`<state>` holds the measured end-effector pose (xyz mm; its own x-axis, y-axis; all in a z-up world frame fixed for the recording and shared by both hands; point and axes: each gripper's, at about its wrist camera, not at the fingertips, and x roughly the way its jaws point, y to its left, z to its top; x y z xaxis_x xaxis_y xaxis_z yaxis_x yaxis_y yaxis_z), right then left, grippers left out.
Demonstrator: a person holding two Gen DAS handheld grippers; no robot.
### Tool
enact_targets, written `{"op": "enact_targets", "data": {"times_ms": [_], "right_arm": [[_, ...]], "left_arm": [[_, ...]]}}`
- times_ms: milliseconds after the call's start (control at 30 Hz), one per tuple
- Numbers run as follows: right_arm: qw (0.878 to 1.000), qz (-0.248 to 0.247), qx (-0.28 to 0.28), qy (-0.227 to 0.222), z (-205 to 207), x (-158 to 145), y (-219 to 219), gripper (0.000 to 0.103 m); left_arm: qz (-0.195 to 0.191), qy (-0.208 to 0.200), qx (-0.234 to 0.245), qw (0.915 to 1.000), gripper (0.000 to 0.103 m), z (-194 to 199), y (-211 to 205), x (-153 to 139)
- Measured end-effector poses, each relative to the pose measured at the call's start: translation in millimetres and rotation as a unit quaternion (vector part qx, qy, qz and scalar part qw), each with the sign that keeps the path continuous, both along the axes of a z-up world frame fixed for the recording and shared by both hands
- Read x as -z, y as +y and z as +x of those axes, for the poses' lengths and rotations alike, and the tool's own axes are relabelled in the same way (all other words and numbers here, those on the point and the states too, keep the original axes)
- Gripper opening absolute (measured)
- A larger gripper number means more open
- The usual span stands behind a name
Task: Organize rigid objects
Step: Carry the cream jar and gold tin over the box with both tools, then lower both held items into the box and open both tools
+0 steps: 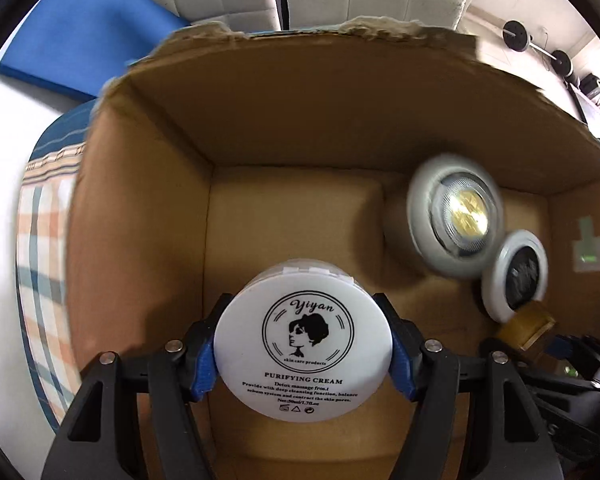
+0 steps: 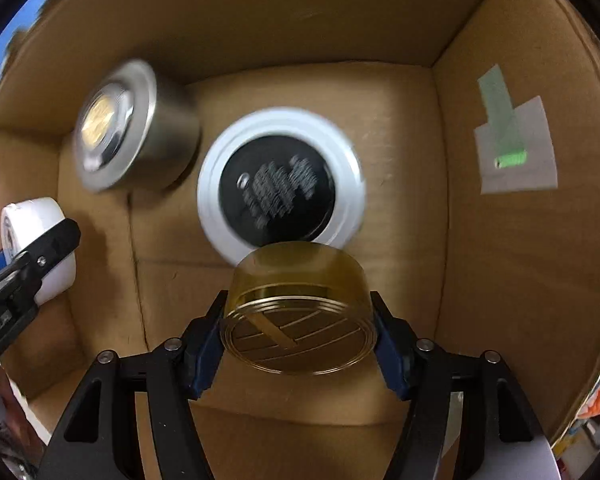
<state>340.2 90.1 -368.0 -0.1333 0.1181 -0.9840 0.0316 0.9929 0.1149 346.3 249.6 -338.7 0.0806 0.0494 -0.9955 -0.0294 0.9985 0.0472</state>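
Note:
My left gripper (image 1: 303,346) is shut on a white cream jar (image 1: 303,360), its printed lid facing the camera, and holds it inside an open cardboard box (image 1: 300,100). My right gripper (image 2: 300,348) is shut on an amber translucent jar (image 2: 300,292) over the same box (image 2: 500,280). On the box floor lie a grey tin with a gold centre (image 1: 456,220) (image 2: 116,136) and a white-rimmed jar with a black top (image 1: 516,276) (image 2: 280,188). The white jar (image 2: 36,236) shows at the left edge of the right wrist view. The amber jar (image 1: 528,326) shows at the lower right of the left wrist view.
A white label with green tape (image 2: 512,140) is stuck on the box's right wall. Outside the box, a blue pad (image 1: 80,28) and a plaid cloth (image 1: 40,260) lie to the left. Dumbbells (image 1: 516,36) rest on the floor at the far right.

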Motion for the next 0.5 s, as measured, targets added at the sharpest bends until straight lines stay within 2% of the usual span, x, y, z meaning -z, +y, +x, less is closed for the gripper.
{"op": "enact_targets", "data": {"times_ms": [100, 300, 500], "right_arm": [[1.000, -0.022, -0.002, -0.009, 7.3, -2.9, 4.3, 0.067], [1.000, -0.024, 0.001, 0.001, 15.9, -0.8, 9.3, 0.068], [1.000, -0.015, 0.000, 0.009, 26.3, 0.8, 12.4, 0.068]], "left_arm": [[0.005, 0.002, 0.002, 1.0000, 0.066, 11.5, -0.7, 8.8], [-0.018, 0.020, -0.014, 0.9996, 0.066, 17.5, 2.8, 19.2], [-0.036, 0.043, -0.027, 0.9981, 0.067, 10.5, 8.1, 16.0]]}}
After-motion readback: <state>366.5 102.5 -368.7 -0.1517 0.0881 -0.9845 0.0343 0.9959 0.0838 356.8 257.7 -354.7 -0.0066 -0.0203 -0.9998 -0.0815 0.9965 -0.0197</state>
